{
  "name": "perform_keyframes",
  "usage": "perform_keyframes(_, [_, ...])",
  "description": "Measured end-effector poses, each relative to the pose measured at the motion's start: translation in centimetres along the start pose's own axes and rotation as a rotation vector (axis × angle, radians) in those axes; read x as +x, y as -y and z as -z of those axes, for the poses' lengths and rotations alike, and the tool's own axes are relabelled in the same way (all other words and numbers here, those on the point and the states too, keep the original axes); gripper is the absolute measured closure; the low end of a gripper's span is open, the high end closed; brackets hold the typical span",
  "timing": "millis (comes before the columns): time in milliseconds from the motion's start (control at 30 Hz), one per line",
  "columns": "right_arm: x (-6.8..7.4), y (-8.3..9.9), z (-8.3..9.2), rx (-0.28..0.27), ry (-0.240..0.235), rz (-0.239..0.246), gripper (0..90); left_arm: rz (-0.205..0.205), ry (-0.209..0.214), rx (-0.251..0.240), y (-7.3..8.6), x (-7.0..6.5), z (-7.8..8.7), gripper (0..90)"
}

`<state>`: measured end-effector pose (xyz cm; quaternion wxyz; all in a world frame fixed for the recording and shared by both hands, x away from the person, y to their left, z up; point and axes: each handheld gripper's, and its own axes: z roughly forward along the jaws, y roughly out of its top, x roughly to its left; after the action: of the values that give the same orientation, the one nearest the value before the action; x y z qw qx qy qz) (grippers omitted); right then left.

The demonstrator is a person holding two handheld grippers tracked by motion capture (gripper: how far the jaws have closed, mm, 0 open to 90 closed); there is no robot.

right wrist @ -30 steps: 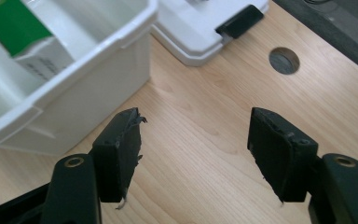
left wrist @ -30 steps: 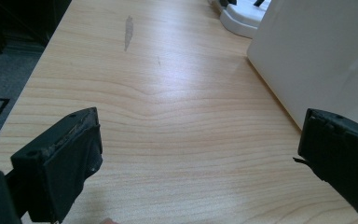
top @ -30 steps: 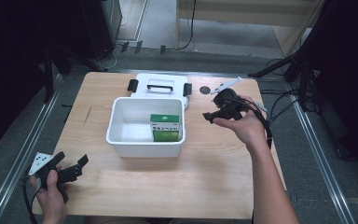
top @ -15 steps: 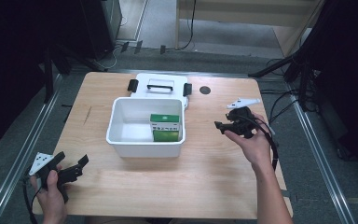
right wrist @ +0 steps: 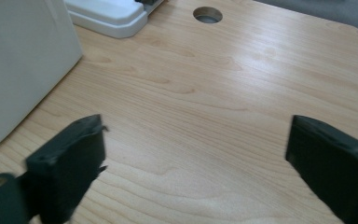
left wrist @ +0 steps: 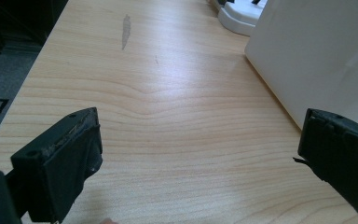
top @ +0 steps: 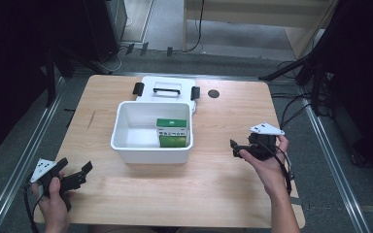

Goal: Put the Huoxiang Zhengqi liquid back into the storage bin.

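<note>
High view, white bin (top: 126, 148) between both tongs, untouched

The right gripper (top: 237, 148) has come away from the far side of the desk (top: 223, 184) beside the white bin (top: 150, 151) — lower and nearer the person now, over bare wood to the bin's right; its jaws have just been opening and stand wide — nothing between them.
</note>
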<state>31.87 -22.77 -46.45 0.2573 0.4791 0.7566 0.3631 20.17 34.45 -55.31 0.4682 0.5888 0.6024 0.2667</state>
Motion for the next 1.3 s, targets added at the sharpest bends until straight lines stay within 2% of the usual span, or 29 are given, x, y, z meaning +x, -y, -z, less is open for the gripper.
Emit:
perform_keyframes(133, [-0.8, 1.3, 0.5, -0.034, 0.001, -0.032, 0.0, -0.003, -0.001, -0.001, 0.0, 0.0, 0.0, 0.6])
perform_keyframes(267, [-1.6, 2.8, 0.8, -0.049, 0.032, -0.052, 0.0, -0.003, 0.001, -0.001, 0.0, 0.0, 0.0, 0.6])
perform_keyframes(400, [-2.3, 4.4, 1.2, -0.075, 0.050, -0.096, 0.0, -0.004, 0.005, 0.001, 0.0, 0.0, 0.0, 0.6])
perform_keyframes(600, [-3.2, 6.6, 2.0, -0.080, 0.063, -0.116, 0.0, 0.006, 0.007, -0.002, 0.0, 0.1, 0.0, 0.6])
perform_keyframes(933, [-5.0, 10.3, 3.9, -0.088, 0.084, -0.174, 0.1, -0.001, 0.006, -0.001, 0.0, 0.0, 0.0, 0.6])
perform_keyframes(1033, [-5.6, 11.1, 4.7, -0.096, 0.088, -0.193, 0.3, 0.000, 0.006, 0.002, 0.0, 0.0, 0.1, 0.6])
perform_keyframes(1300, [-6.9, 13.2, 6.6, -0.102, 0.117, -0.208, 1.8, 0.004, 0.005, -0.001, 0.0, 0.0, 0.0, 0.6])
